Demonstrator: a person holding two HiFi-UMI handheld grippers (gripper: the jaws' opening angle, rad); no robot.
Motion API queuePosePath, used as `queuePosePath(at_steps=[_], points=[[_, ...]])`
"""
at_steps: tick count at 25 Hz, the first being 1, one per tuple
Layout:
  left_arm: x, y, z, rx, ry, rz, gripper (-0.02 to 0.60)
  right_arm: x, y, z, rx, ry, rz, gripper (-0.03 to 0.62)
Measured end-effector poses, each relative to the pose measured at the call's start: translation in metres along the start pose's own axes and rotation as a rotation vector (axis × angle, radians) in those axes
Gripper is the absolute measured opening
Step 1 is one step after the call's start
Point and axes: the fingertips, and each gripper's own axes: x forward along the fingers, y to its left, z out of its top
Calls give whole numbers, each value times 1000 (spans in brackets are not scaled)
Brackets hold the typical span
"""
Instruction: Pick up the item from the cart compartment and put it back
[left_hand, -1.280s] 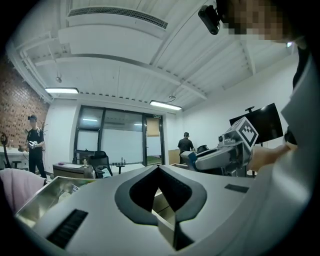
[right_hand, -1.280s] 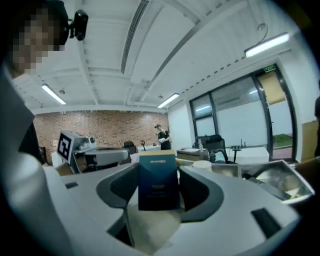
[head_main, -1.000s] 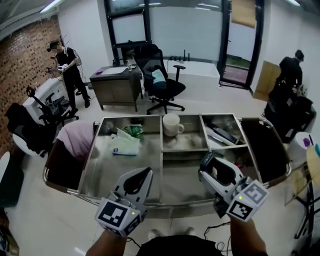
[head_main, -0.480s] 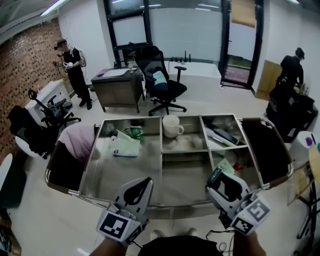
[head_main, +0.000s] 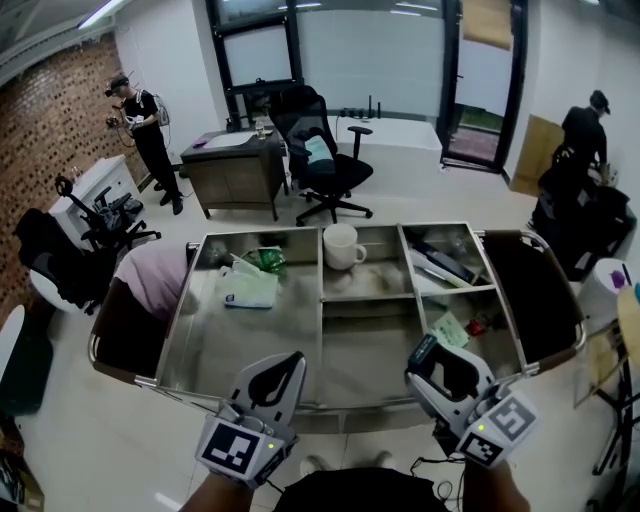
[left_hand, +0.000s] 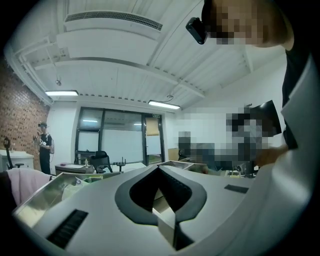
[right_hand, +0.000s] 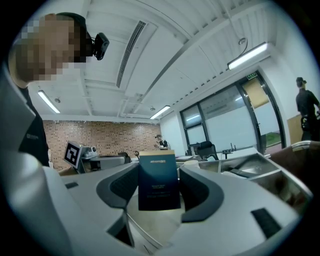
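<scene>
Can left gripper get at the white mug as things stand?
Likely yes: the white mug stands uncovered in the far middle compartment of the cart, only a low divider between it and the left gripper; its empty, shut jaws must open.

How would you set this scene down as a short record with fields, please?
setting: steel cart with divided compartments, in an office
left hand-held gripper: jaws together, nothing between them
right hand-held gripper: closed on a dark blue box, at the cart's near right side
far middle compartment: white mug, upright
left compartment: white pouch and green packet
near right compartment: green paper
</scene>
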Motion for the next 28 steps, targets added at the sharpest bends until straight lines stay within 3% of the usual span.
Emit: queuePosePath(at_steps=[6,28], points=[[2,0,4,-35,-37,-7,0,3,2,-4,9,11,7,276],[5,4,2,-37,-34,3,0,8,2,-8,30,19,7,276]])
